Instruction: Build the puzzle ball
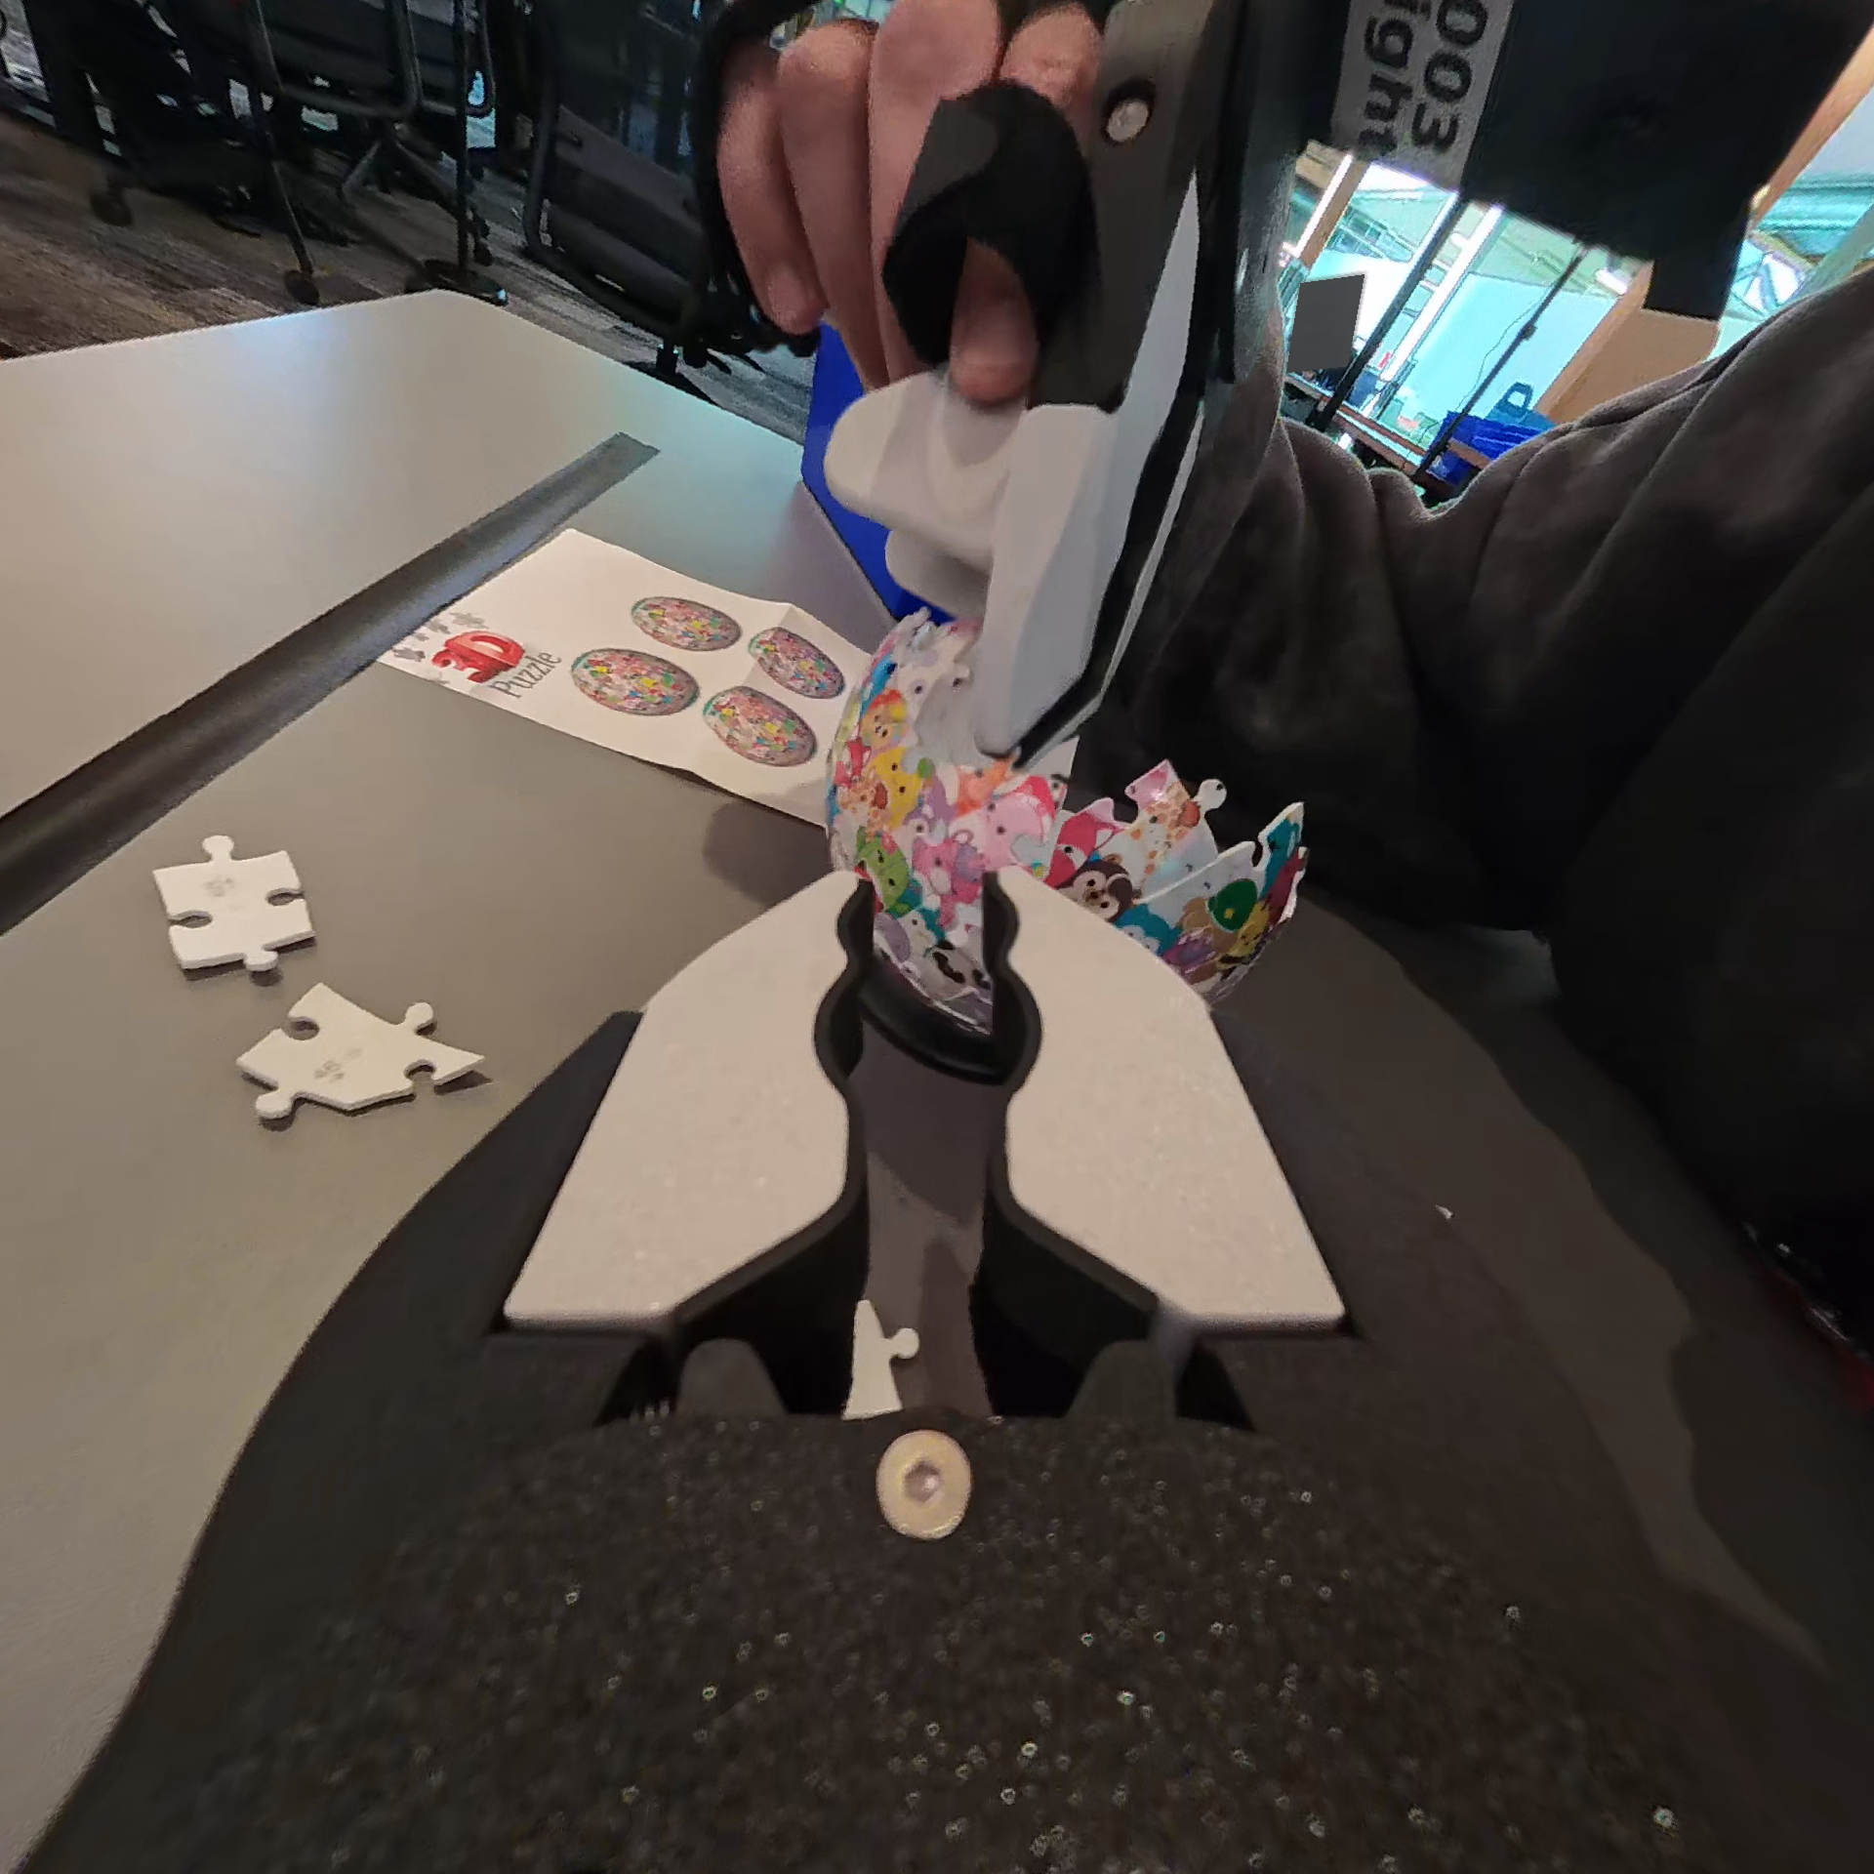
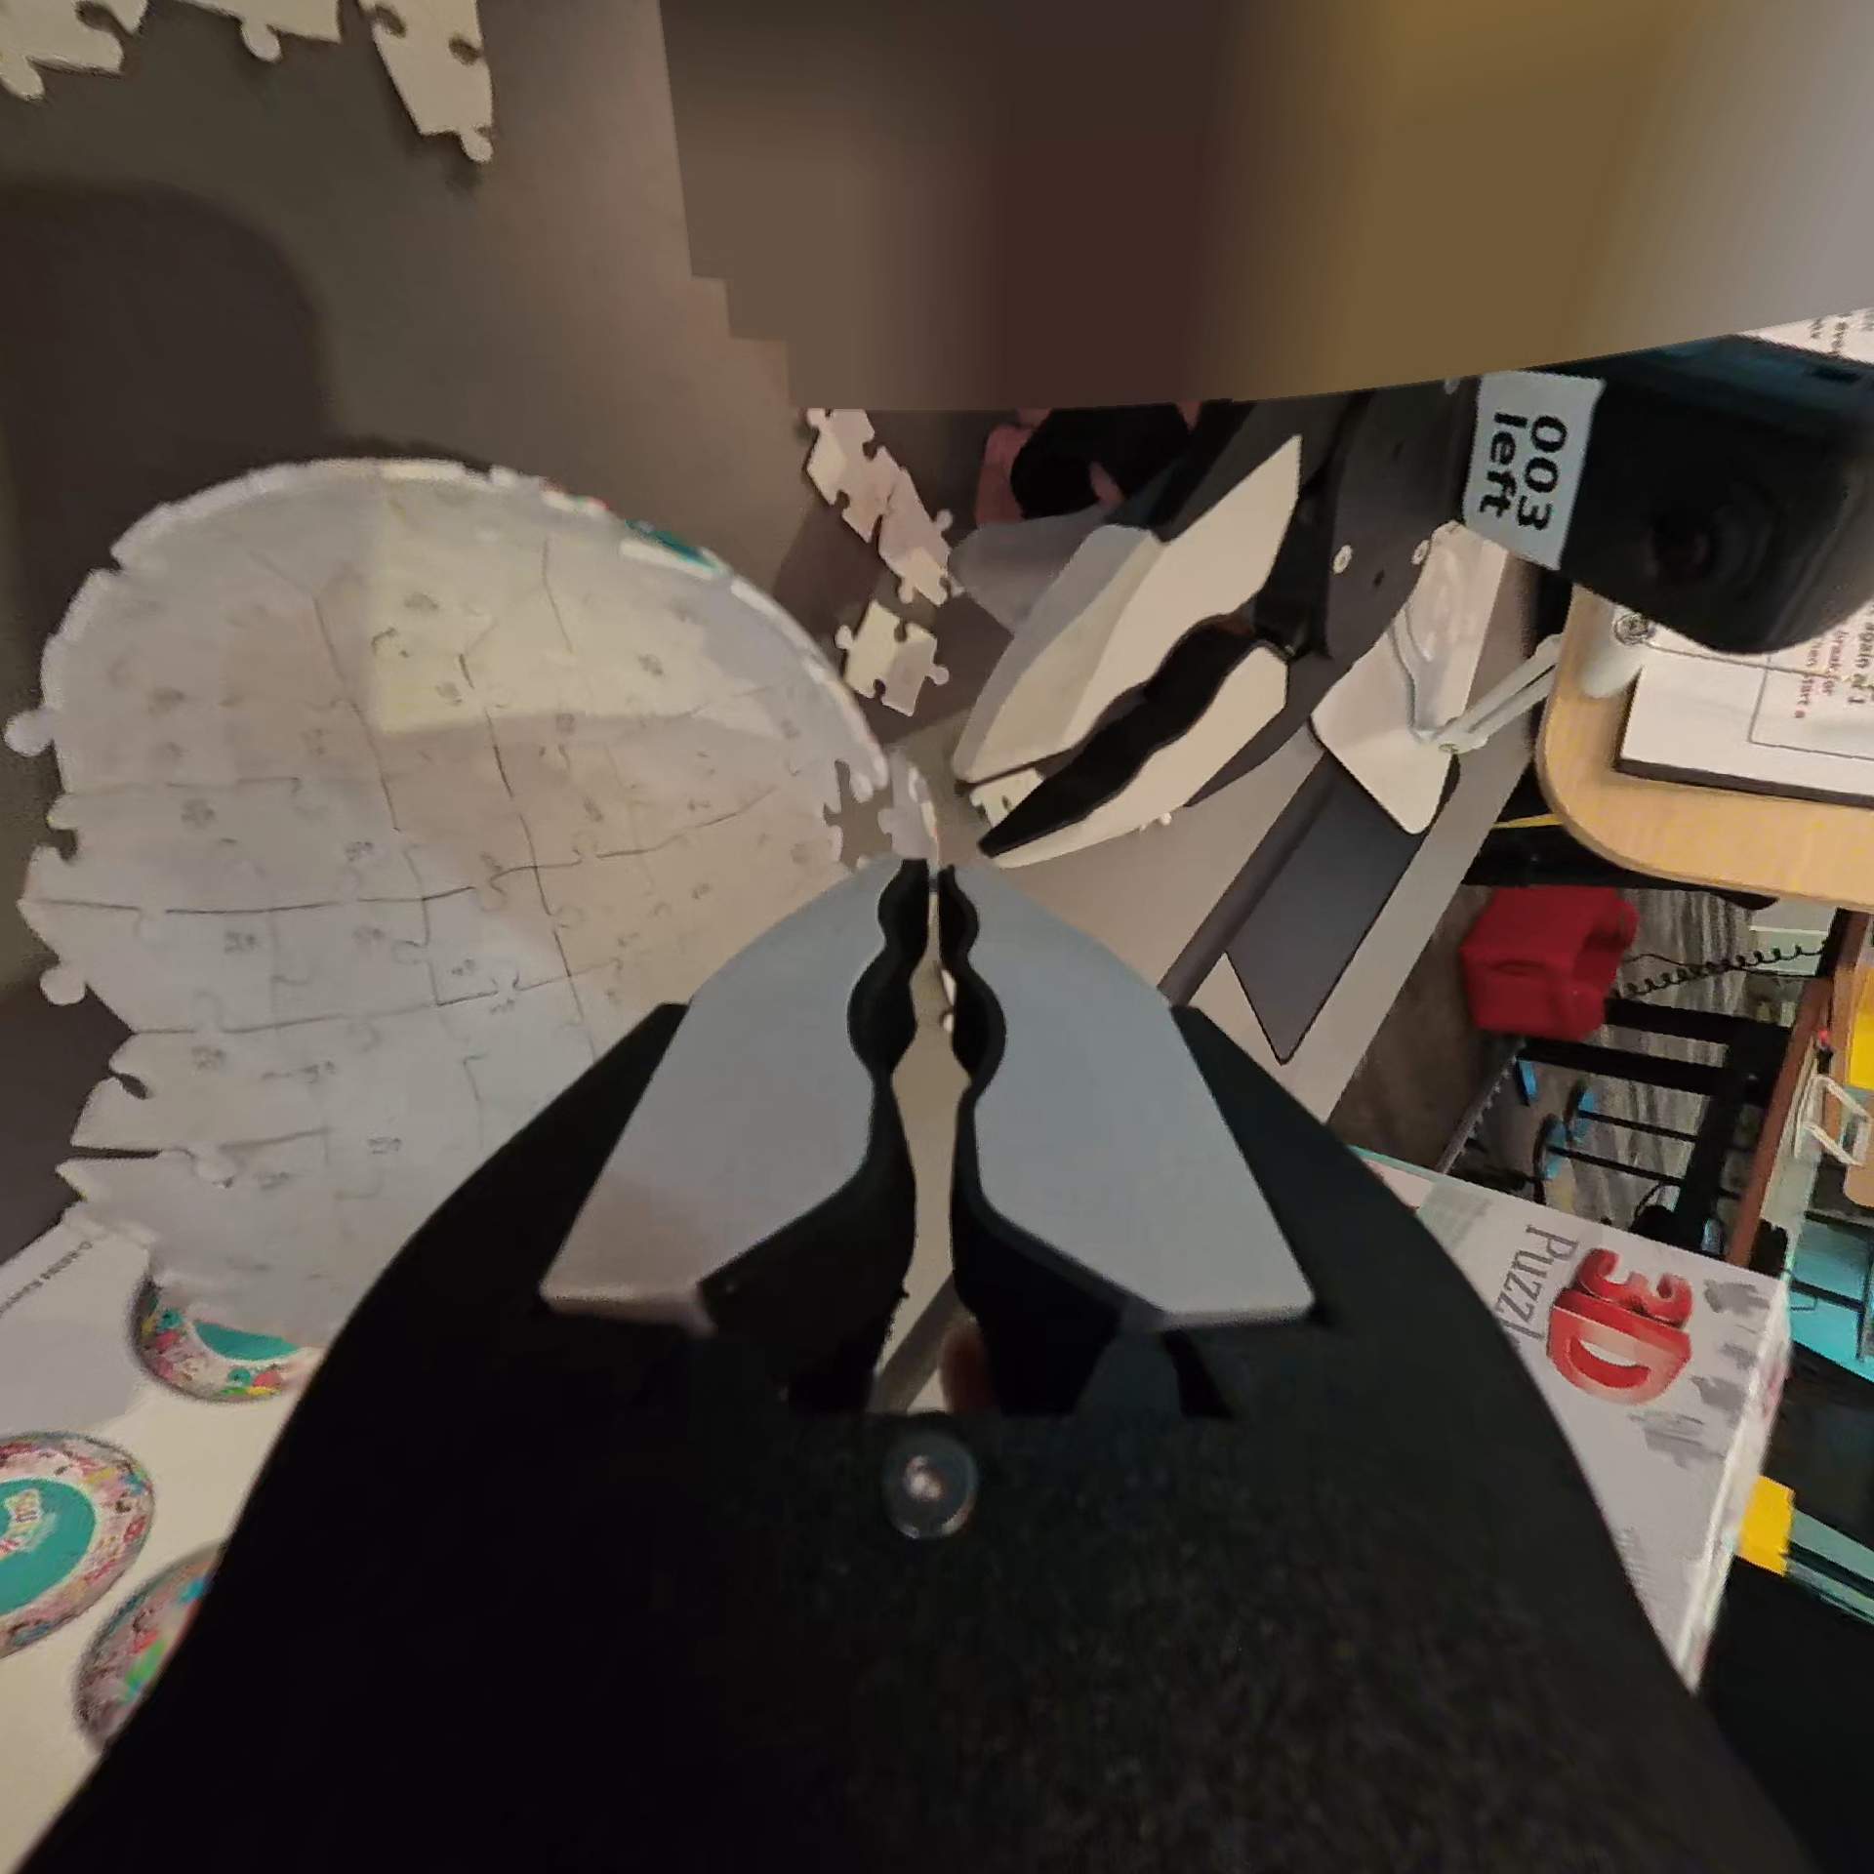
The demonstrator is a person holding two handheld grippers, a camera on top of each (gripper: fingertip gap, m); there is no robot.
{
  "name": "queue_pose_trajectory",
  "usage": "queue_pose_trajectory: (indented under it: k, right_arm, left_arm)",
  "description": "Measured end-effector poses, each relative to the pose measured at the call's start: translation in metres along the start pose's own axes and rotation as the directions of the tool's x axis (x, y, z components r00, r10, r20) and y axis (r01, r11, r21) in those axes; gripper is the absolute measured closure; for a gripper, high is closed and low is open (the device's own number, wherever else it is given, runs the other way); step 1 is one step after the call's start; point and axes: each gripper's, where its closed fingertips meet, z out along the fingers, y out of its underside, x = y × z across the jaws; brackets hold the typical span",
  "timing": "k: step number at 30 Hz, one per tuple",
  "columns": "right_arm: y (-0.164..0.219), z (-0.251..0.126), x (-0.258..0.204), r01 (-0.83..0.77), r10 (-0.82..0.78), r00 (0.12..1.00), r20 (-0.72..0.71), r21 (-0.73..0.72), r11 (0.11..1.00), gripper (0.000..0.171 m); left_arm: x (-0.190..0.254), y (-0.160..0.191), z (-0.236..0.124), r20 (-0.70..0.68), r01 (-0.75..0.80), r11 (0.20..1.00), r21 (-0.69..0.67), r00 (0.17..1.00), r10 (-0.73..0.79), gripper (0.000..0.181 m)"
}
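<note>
The half-built puzzle ball [image 1: 913,801] is a colourful open shell standing on the dark table. The right wrist view shows its white inside [image 2: 406,811]. My left gripper [image 1: 928,892] is closed around the ball's lower wall from the near side, and it also shows in the right wrist view [image 2: 989,837]. My right gripper [image 2: 933,877] comes down from above, nearly shut on a thin white puzzle piece [image 2: 892,806] at the ball's rim. It also shows in the left wrist view [image 1: 1004,745]. I cannot tell whether that piece is locked into the shell.
Loose white pieces [image 1: 233,903] [image 1: 355,1055] lie to the left, and more lie beyond the ball [image 2: 892,527]. The instruction sheet [image 1: 649,659] lies behind the ball. The puzzle box [image 2: 1623,1349] is at the table edge. A person's dark sleeve [image 1: 1521,659] fills the right. Both grippers' tips are close together, under 4 cm apart.
</note>
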Motion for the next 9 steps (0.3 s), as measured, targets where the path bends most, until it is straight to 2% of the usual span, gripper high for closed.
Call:
queue_pose_trajectory:
  k: [9]
  right_arm:
    - [0.0024, 0.0036, -0.0039, 0.059, -0.059, 0.998, 0.022, 0.003, 0.998, 0.169]
  left_arm:
    - [0.0046, 0.0057, 0.0086, -0.027, -0.006, 0.999, -0.037, 1.000, 0.005, 0.174]
